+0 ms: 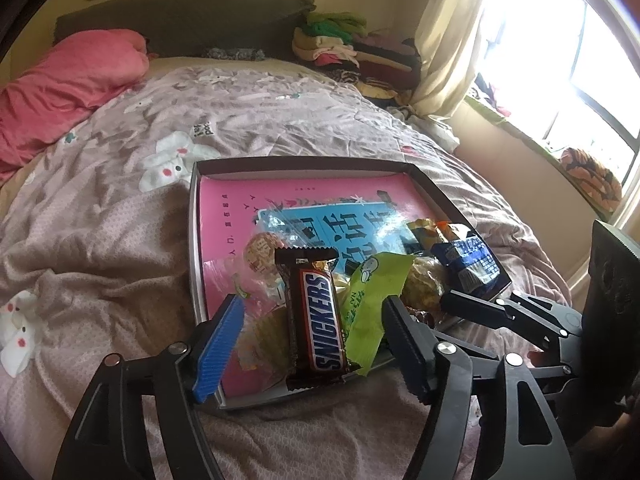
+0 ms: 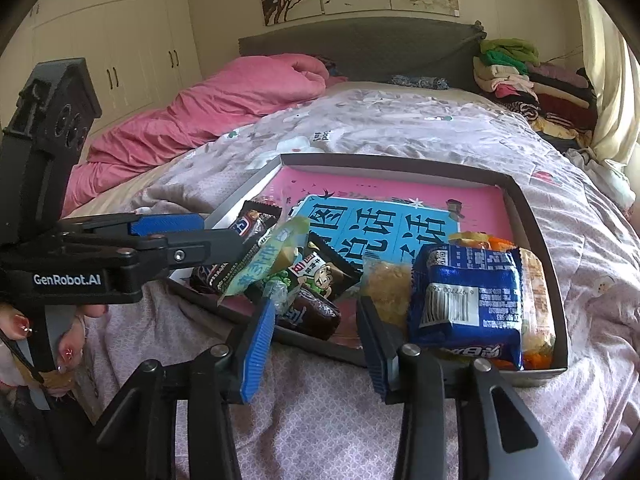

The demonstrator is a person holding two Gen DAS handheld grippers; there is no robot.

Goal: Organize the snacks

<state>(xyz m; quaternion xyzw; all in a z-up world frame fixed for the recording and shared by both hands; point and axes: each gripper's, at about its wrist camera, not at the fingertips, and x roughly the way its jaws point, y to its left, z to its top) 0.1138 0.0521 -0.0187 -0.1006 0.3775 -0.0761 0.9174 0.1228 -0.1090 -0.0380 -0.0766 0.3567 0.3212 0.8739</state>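
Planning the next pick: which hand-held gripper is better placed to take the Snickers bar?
Left. The left hand-held gripper is open with the Snickers bar between its fingers in the tray. The right hand-held gripper sits by the blue packet.

One shallow box (image 2: 536, 216) is lying on the bed, and one Snickers bar (image 1: 316, 316) is resting in it. One green wrapper (image 1: 370, 300) is lying beside that bar, and one blue packet (image 2: 468, 300) is sitting at the other end. One dark packet with a cartoon figure (image 2: 320, 272) and one dark brown oval sweet (image 2: 310, 314) are showing between them. One pale crumbly snack in clear wrap (image 2: 386, 292) is standing next to the blue packet. Further small wrappers are lying underneath, too jumbled to count. Two tongs are showing.
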